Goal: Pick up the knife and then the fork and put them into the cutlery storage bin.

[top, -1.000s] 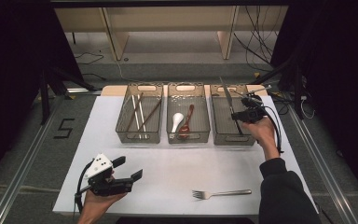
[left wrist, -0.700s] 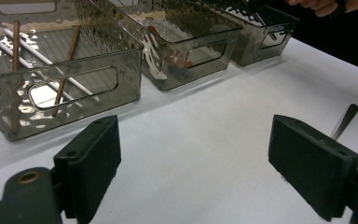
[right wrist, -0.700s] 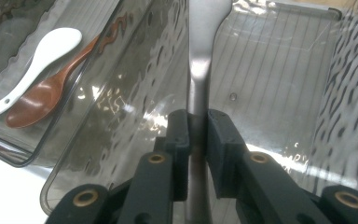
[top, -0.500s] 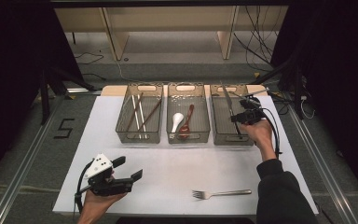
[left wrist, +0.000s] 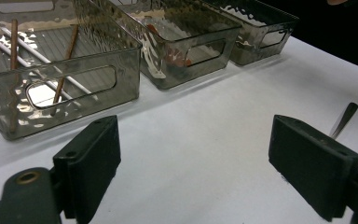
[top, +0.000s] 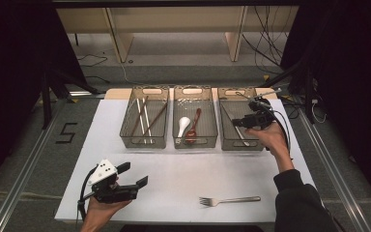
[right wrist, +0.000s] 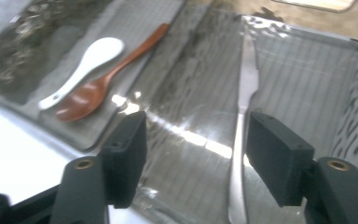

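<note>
A: One silver knife (right wrist: 242, 140) lies flat on the floor of the right-hand bin (top: 229, 140), and the right gripper (right wrist: 196, 158) has just let it go. A second ago its jaws were nearly closed over that bin; they have just been opening and now stand wide, with nothing pressed between the pads.

B: So the drop is done?

A: I judge so. The knife rests loose, its blade pointing to the bin's far wall. The gripper hangs just above that bin, inside its near rim.

B: Any walls in the way?

A: The bin's sides are close on either hand of the jaws, so straight up looks the free path. Left of that bin, the middle bin (top: 195, 141) holds a white spoon (top: 183, 126) and a reddish wooden spoon (top: 192, 128); the far-left bin (top: 143, 142) holds chopsticks (top: 144, 117).

B: What's left?

A: A fork (top: 229, 199) lies on the white table (top: 174, 169), well in front of the right-hand bin, with open room around it. The left gripper (top: 136, 175) waits wide open and empty, nearer the person.
</note>
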Tool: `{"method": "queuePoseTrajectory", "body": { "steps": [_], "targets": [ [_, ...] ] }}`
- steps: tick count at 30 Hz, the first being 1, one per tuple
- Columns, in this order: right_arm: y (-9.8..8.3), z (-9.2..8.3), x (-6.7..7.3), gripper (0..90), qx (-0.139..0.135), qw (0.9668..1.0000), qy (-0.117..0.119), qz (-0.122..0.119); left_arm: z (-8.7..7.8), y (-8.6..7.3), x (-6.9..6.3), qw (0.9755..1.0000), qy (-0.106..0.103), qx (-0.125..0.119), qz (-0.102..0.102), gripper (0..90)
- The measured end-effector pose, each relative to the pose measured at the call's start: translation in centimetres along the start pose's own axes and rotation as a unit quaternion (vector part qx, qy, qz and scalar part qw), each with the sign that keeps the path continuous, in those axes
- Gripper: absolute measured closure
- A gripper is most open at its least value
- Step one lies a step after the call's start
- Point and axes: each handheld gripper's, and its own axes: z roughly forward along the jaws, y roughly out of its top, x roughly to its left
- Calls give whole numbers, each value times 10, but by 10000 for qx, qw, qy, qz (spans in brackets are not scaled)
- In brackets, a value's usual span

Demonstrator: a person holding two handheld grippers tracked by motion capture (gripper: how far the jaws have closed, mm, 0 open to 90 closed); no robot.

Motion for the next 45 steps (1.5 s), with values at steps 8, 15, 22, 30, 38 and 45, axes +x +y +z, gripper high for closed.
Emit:
{"method": "queuePoseTrajectory", "body": {
  "steps": [8, 15, 22, 30, 38, 45],
  "targets": [
    [-5, -23, 18, 306, -225, 9986, 230, -417, 0, 0, 0, 10000, 8, 13, 10, 161],
    [-13, -35, 37, 299, -190, 9955, 448, -817, 0, 0, 0, 10000, 3, 2, -15, 161],
    [-30, -37, 52, 292, 41, 9908, 632, -1198, 0, 0, 0, 10000, 2, 11, 6, 161],
    [-57, -38, 67, 284, 406, 9846, 811, -1494, 0, 0, 0, 10000, 13, 12, 11, 161],
    [-84, -38, 79, 283, 843, 9747, 911, -1857, 0, 0, 0, 10000, 13, 15, 11, 161],
    [-106, -33, 84, 293, 1224, 9692, 929, -1924, 0, 0, 0, 10000, 10, 25, 21, 161]
  ]
}}
